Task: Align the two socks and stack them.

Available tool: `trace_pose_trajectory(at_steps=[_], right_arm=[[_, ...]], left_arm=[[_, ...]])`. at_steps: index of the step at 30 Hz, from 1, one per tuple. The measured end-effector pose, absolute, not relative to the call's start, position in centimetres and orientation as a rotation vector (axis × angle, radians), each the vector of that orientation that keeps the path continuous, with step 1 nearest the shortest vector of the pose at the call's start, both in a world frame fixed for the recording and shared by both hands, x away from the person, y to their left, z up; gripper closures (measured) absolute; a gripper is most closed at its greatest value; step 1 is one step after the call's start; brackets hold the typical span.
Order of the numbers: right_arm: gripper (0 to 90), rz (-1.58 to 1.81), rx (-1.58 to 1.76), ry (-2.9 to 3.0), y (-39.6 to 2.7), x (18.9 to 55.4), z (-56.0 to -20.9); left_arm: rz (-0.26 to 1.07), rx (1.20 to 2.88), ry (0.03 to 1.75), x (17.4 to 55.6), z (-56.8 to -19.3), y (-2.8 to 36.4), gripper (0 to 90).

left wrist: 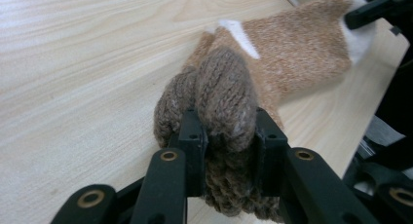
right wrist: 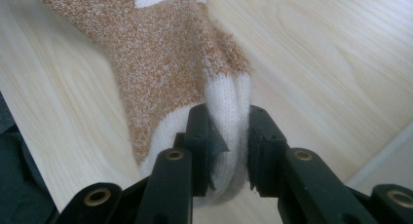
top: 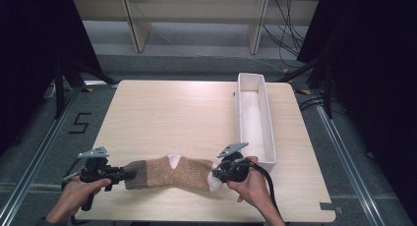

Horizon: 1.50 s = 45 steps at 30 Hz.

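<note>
— Where's the sock point(top: 167, 173) now?

— Near the counter's point(top: 172, 113) front edge, its long axis running along that edge. The left tongs point(top: 129, 174) are clamped on the grey-brown cuff, the right tongs point(top: 215, 176) on the white toe.

— So it's stretched between them?

— Roughly, sagging a little mid-length. The white bin point(top: 255, 119) stands by the right edge, nearer the right hand point(top: 253, 184), so I'd guess the sock goes that way.

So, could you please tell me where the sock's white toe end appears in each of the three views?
High view: white toe end low centre-right, in the right claw.
Left gripper view: toe end top right, far end of sock.
Right gripper view: toe end centre, pinched between the jaws.
Shared landmark: the sock's white heel patch.
</note>
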State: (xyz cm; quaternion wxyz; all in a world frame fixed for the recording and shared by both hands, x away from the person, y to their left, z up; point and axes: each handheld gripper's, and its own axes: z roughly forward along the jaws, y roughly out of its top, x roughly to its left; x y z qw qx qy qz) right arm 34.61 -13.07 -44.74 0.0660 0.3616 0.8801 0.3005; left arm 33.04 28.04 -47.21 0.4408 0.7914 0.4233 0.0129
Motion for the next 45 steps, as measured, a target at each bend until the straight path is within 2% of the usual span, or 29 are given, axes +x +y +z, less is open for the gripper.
trace_pose_trajectory(at_steps=[10, 14, 16, 19, 21, 26, 30, 33, 38, 45], right_arm=[[72.4, 0.847, 1.152, 2.682, -15.3, 33.1, -47.2], [70.7, 0.835, 1.159, 2.674, -15.5, 32.9, -48.0], [66.9, 0.842, 1.175, 2.674, -15.6, 33.0, -48.0], [59.6, 0.824, 1.208, 2.633, -15.7, 32.7, -47.9], [54.3, 0.854, 1.216, 2.635, -16.0, 32.3, -47.7], [48.9, 0.896, 1.202, 2.609, -17.3, 31.7, -47.4], [47.6, 0.97, 1.356, 2.607, -18.0, 31.0, -47.3], [47.0, 1.002, 1.327, 2.572, -18.5, 31.0, -47.5], [45.7, 1.039, 1.302, 2.575, -18.9, 31.2, -47.5], [41.7, 1.074, 1.387, 2.566, -18.4, 31.2, -47.6]], left_arm=[[0.033, 2.01, 1.034, 32.1, -48.4, 26.5, 66.8], [0.073, 2.042, 1.04, 31.8, -48.4, 26.2, 59.7], [0.098, 2.04, 1.062, 31.7, -47.9, 26.6, 52.9], [0.127, 1.991, 1.068, 31.4, -47.0, 27.1, 48.8], [0.159, 1.982, 1.061, 31.1, -46.3, 27.3, 49.6], [0.197, 1.965, 1.006, 30.0, -44.9, 26.9, 49.8], [0.17, 2.016, 0.936, 29.3, -44.8, 25.6, 53.8], [0.166, 2.04, 0.914, 29.2, -45.0, 24.9, 57.3], [0.163, 2.105, 0.888, 29.2, -45.6, 24.7, 68.8], [0.169, 2.174, 0.862, 29.4, -47.0, 23.9, 79.8]])
